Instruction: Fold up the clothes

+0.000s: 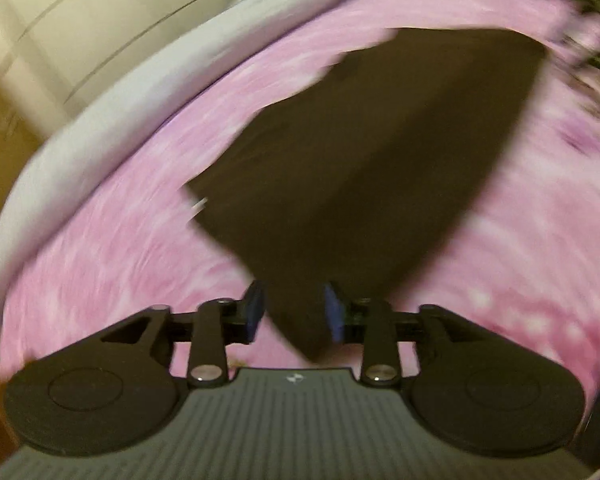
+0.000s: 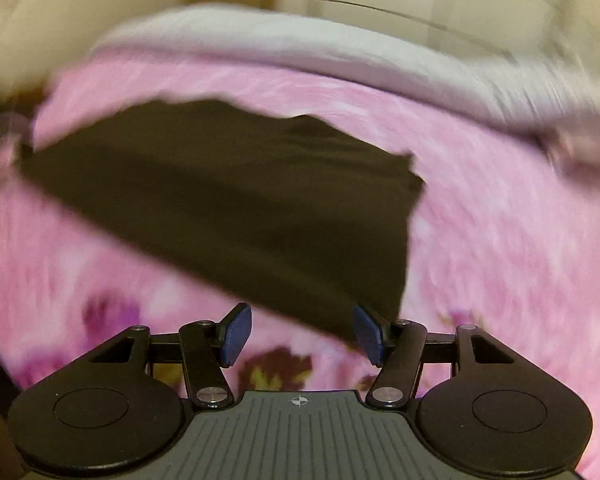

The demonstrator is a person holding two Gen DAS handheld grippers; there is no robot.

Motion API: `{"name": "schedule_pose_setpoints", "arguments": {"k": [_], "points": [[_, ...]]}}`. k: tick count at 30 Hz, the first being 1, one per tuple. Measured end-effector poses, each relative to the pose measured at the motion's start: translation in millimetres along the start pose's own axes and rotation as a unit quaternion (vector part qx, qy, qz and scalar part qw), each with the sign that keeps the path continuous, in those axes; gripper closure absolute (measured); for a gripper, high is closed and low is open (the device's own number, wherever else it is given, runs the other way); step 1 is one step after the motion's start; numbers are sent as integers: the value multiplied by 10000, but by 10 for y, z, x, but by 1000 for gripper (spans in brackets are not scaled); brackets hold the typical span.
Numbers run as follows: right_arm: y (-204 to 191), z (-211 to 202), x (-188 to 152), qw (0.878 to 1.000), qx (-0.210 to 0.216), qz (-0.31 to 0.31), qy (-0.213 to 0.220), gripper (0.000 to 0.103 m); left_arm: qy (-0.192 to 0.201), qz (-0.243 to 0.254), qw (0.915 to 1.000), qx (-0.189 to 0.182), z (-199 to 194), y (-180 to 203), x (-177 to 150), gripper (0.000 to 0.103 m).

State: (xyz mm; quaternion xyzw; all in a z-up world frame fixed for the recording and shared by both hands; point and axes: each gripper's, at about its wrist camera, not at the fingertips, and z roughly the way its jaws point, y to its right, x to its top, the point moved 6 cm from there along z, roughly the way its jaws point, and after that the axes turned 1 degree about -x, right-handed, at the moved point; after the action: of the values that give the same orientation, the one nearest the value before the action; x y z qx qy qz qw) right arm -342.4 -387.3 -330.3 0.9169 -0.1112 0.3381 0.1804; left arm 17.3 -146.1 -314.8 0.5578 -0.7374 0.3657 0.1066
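A dark brown garment [image 1: 364, 168] lies spread flat on a pink flowered blanket [image 1: 112, 248]. In the left wrist view, my left gripper [image 1: 294, 312] is open, and a narrow corner of the garment runs between its blue pads [image 1: 254, 312] without being pinched. In the right wrist view the same garment [image 2: 228, 200] stretches from the far left down to a corner by the right pad [image 2: 370, 336]. My right gripper [image 2: 300, 334] is open, its fingers wide apart over the blanket [image 2: 500, 240]. Both views are blurred by motion.
A grey sheet [image 1: 112, 108] borders the pink blanket along the bed's far side, also visible as the grey sheet [image 2: 300, 40] in the right wrist view. Cream cabinet doors [image 1: 60, 20] stand beyond the bed. Darker flower prints [image 2: 276, 368] mark the blanket near my right gripper.
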Motion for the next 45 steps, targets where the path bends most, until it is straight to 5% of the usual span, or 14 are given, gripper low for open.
{"name": "schedule_pose_setpoints", "arguments": {"k": [2, 5, 12, 19, 20, 23, 30, 37, 41, 45], "points": [[-214, 30, -71, 9950, -253, -965, -98, 43, -88, 839, 9963, 152, 54, 217, -62, 64], [-400, 114, -134, 9805, -506, -1895, -107, 43, -226, 2089, 9769, 385, 139, 539, -150, 64], [-562, 386, -187, 9298, -1096, -3512, 119, 36, -259, 2968, 9452, 1334, 681, 441, -152, 71], [-411, 607, -114, 9078, -1408, -3950, 49, 31, -253, 2579, 9596, 1097, 660, 379, -44, 92], [-389, 633, -118, 9047, -1439, -4009, 33, 34, -237, 2562, 9607, 1038, 595, 410, -19, 93], [-323, 712, -130, 8950, -1534, -4188, -14, 97, -187, 2512, 9639, 859, 399, 501, 56, 98], [76, 246, -426, 9012, -1608, -4024, -21, 99, -70, 2392, 9699, 442, -61, 714, 232, 101], [862, -188, -1011, 9095, -2148, -3493, -687, 103, 334, 2801, 9583, -466, -558, 1951, 358, 101], [1008, -440, -1343, 9251, -2178, -2989, -862, 103, 348, 2730, 9598, -549, -590, 2185, 277, 100], [732, -565, -1205, 9454, -1986, -2525, -550, 103, 185, 2990, 9541, -19, -573, 1969, 125, 99]]}}
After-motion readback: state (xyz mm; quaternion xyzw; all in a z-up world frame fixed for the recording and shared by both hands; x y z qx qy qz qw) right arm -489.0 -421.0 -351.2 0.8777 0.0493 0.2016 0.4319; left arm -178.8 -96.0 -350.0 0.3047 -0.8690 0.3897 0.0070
